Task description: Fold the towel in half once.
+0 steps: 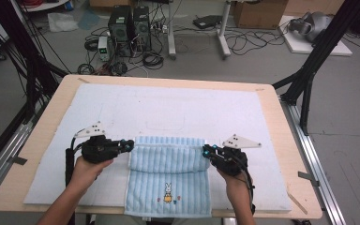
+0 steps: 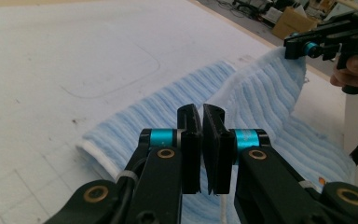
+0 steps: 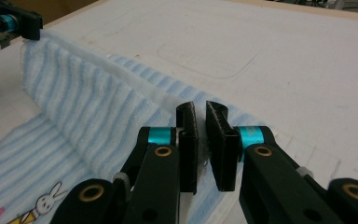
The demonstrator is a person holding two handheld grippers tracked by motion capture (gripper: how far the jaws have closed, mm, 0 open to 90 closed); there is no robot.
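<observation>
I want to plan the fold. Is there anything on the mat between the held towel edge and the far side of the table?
Nothing visible stands there. Both the left gripper and right gripper grip the blue striped towel, and beyond it the white mat is bare up to the table's far edge.

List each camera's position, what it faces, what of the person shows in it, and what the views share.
High view: above the person's side, looking forward and down on the table; both forearms, left gripper and right gripper show.
Left gripper view: rides the left gripper, looking along its jaws across the towel toward the right gripper.
Right gripper view: rides the right gripper, facing the left gripper.
Shared: the striped blue towel, pinched at both corners.
</observation>
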